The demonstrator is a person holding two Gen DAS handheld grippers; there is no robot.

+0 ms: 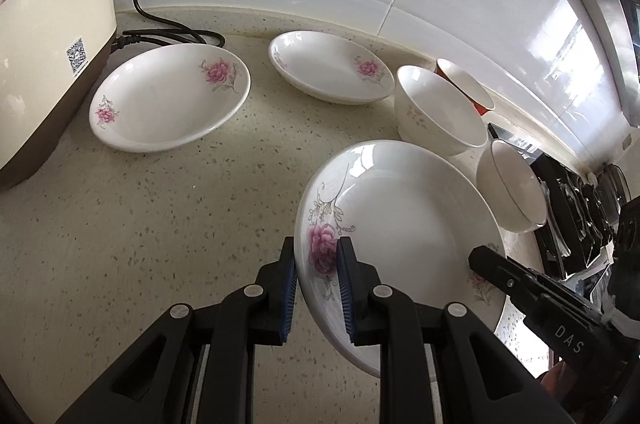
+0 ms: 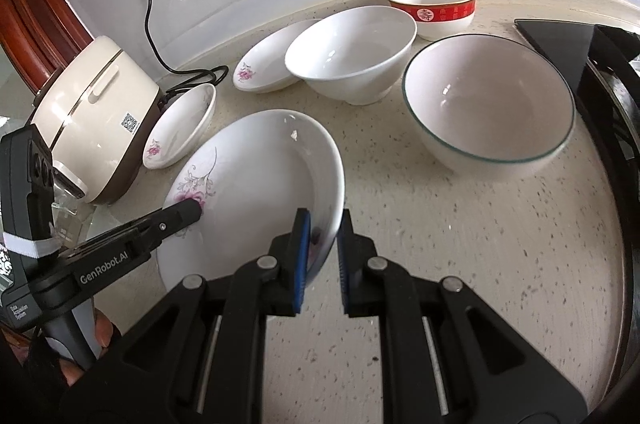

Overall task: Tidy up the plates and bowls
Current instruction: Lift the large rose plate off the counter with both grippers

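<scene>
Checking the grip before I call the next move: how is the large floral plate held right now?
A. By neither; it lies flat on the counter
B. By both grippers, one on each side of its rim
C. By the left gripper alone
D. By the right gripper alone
B: the left gripper clamps the large floral plate at its flowered rim, while the right gripper pinches the opposite rim, with the plate tilted.
</scene>
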